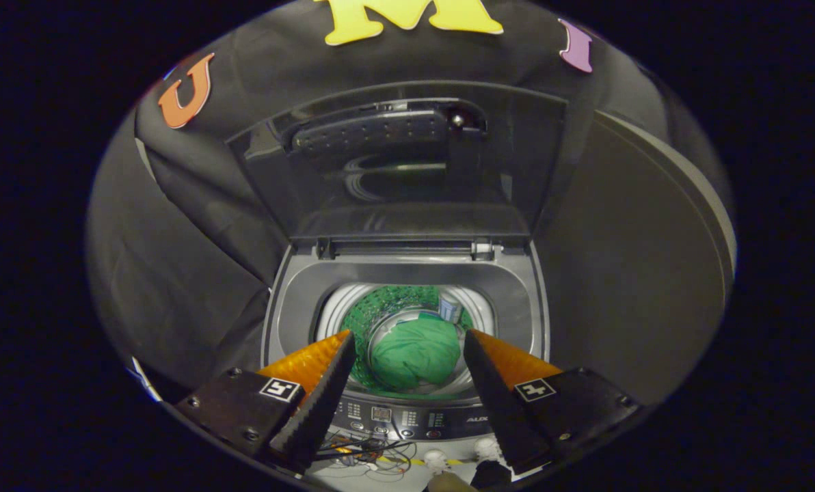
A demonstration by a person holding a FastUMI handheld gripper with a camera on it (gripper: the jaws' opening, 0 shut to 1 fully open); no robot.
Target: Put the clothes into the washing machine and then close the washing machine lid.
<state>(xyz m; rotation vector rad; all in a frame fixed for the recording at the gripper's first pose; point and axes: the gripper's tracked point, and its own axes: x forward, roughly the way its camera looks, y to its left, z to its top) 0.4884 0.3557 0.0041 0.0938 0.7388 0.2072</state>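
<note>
Laundry first: we see a soft green cloth bundle (416,354) lying at the bottom of the shiny metal drum (407,335) of the grey top-loading washing machine (407,273), just beyond and between our fingertips. Our claw (407,345) hangs above the machine's front edge with its 2 fingers spread wide and nothing between them. Behind the drum opening, the dark translucent lid (407,164) stands raised on its hinges at the machine's back edge, leaning toward the black cloth wall. A row of buttons and a small display form the control panel (407,417) along the front edge, under our fingers. Below that, on the floor, lie some tangled cables (366,451), and a person's shoes (459,461) show near them.

We judge the clothes part done, since the bundle sits inside the drum, so the lid is what remains. It looks like a stiff, light plastic panel with a smooth and probably slippery face; squeezing that flat face would give us little. We would rather reach for its top free edge, the one farthest from the hinges, and either pinch the rim between the 2 fingers or hook 1 finger over it and draw it forward and down. We expect the hinges to guide the swing, so a gentle pull should do, and we would ease it near the end so that it does not slam onto the rim.
</note>
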